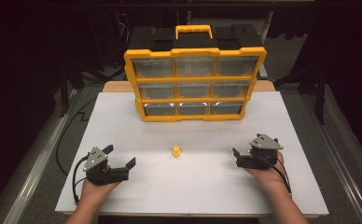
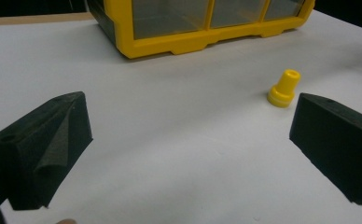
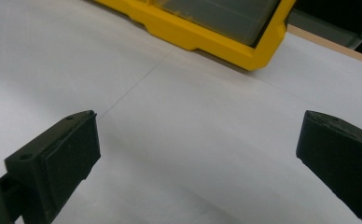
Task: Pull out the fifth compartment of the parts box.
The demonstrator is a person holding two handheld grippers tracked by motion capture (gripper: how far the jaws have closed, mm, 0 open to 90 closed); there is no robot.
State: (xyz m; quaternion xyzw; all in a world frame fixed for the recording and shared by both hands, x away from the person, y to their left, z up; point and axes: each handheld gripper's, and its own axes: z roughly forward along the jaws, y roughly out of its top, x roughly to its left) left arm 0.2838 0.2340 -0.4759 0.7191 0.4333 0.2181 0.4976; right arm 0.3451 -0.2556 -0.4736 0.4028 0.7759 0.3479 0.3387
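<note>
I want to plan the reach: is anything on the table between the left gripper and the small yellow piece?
Nothing visible does. The left gripper is open, and bare white table lies between it and the small yellow piece. The yellow drawer organizer stands farther back, behind the piece.

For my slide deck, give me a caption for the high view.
Both hands rest open left gripper and right gripper on the white table, flanking a small yellow part before a yellow drawer organizer.
</note>
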